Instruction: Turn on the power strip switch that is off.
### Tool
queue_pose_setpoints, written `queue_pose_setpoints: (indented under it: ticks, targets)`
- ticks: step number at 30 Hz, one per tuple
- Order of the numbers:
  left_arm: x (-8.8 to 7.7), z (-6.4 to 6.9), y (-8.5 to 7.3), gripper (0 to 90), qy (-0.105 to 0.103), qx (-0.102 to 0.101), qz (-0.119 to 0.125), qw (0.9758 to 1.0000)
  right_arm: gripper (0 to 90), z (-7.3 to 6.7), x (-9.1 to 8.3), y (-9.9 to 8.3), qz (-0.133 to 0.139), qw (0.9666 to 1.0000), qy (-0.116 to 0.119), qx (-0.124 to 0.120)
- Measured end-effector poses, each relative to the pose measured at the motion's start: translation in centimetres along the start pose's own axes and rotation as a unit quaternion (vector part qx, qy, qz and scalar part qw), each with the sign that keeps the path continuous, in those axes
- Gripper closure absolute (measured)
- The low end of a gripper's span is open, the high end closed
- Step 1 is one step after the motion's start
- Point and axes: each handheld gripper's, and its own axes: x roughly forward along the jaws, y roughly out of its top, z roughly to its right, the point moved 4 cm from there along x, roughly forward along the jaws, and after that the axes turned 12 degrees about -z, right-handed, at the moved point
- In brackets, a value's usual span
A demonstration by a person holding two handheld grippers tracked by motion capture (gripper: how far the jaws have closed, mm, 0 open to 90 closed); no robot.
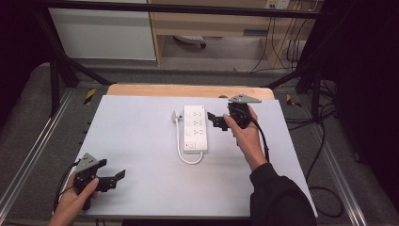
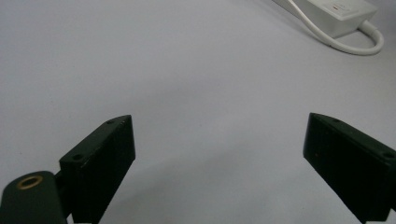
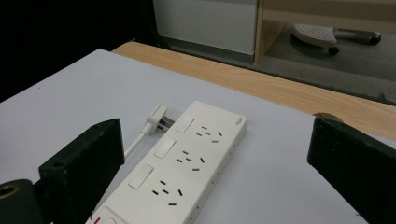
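Near the tabletop's (image 1: 141, 141) front left corner the left tongs (image 1: 115, 178) gape wide and empty, while farther back the right tongs (image 1: 212, 120), equally wide and empty, hover just beside the strip (image 1: 195, 128) lying mid-tabletop, its plug (image 1: 177, 115) alongside.

Left tool (image 2: 219, 154) gapes over bare table (image 2: 163, 70).

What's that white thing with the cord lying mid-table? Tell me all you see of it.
It is a white plastic power strip lying flat on the pale table sheet. It has three socket groups, each with a rocker switch beside it, and a red-marked button at its near end. Its white cable loops from that end alongside it to an unplugged plug. Nothing grips it.
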Motion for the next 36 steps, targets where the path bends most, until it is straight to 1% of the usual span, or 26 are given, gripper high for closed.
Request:
queue_pose_setpoints:
  ticks: [6, 14, 17, 23, 25, 28, 30, 33, 36]
  targets:
    - [0.0, 0.0, 0.0, 9.0, 0.000, 0.000, 0.000, 1.0000, 4.4, 0.8, -1.5, -0.9, 0.008, 0.9999, -0.006, 0.002]
    - [0.0, 0.1, 0.0, 8.9, 0.000, 0.002, 0.000, 1.0000, 4.8, 1.8, -3.5, -2.9, 0.014, 0.9997, -0.017, 0.006]
    - [0.0, 0.1, 0.0, 9.0, 0.000, 0.002, -0.001, 1.0000, 5.4, 2.3, -4.3, -3.8, 0.019, 0.9996, -0.021, 0.011]
    - [0.0, 0.1, -0.1, 9.0, 0.000, 0.002, -0.001, 1.0000, 5.7, 3.0, -6.0, -6.0, 0.026, 0.9992, -0.028, 0.011]
    - [0.0, 0.1, -0.1, 8.9, 0.000, 0.002, -0.001, 1.0000, 5.7, 3.2, -6.4, -6.6, 0.030, 0.9989, -0.033, 0.012]
    - [0.0, 0.1, -0.1, 8.9, -0.001, 0.002, -0.002, 1.0000, 5.5, 3.6, -6.9, -7.7, 0.036, 0.9984, -0.043, 0.008]
    - [0.0, 0.1, -0.1, 8.9, 0.000, 0.002, -0.002, 1.0000, 5.0, 3.8, -7.1, -8.5, 0.032, 0.9984, -0.047, 0.004]
    - [0.0, 0.2, -0.1, 8.9, -0.001, 0.002, -0.002, 1.0000, 5.0, 4.0, -7.5, -9.4, 0.029, 0.9983, -0.049, 0.000]
    - [0.0, 0.2, -0.1, 8.9, 0.000, 0.002, -0.002, 1.0000, 4.9, 4.1, -7.9, -10.3, 0.037, 0.9983, -0.046, 0.004]
